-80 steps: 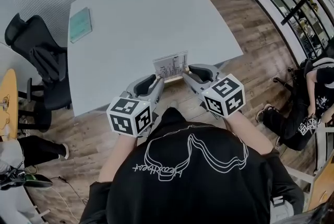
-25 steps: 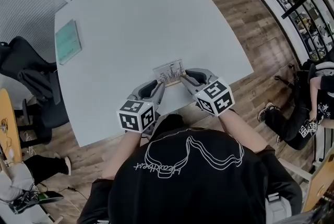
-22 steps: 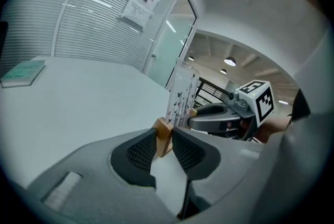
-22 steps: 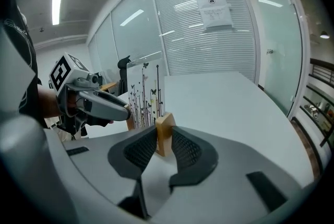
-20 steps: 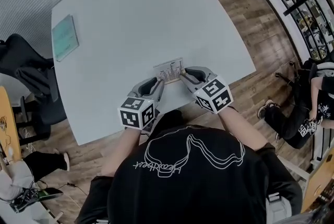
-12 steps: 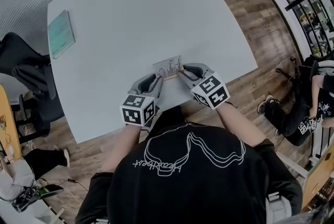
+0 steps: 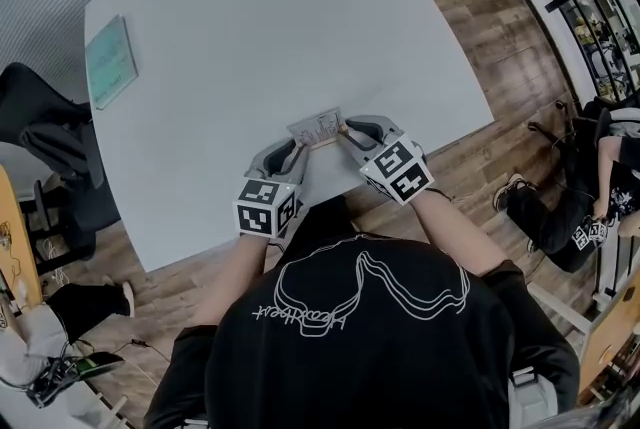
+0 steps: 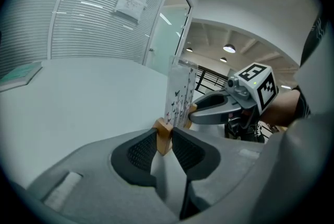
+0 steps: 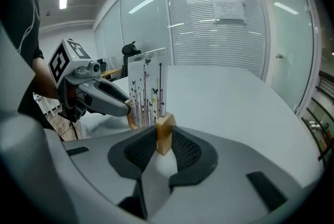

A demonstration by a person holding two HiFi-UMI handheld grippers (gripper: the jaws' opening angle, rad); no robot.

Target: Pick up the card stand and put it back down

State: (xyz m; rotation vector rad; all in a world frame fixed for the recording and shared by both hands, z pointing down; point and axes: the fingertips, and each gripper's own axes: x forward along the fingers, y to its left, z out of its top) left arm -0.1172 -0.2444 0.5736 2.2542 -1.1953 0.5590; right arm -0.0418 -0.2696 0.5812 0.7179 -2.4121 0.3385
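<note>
The card stand [image 7: 317, 127] is lower than a few seconds ago. In the head view it drops frame by frame and is now right at the near edge of the desk [image 7: 280, 7], between the two grippers. So the lift is done and the put-down looks nearly over.

The left gripper [image 7: 291, 150] holds the left end of the wooden base [image 8: 164, 137]. Its fingers [image 8: 140, 151] are part-way closed and press on the block from both sides. The right gripper [image 7: 349, 130] does the same at the right end, with its fingers [image 9: 186, 149] clamped on the wood. The printed card [image 9: 147, 93] stands upright in the base.

I cannot tell whether the base already touches the desk, because no view shows its underside. Both grips are as firm as a second ago, so the release is yet to come. What remains is likely a last small drop, then both sets of fingers open
</note>
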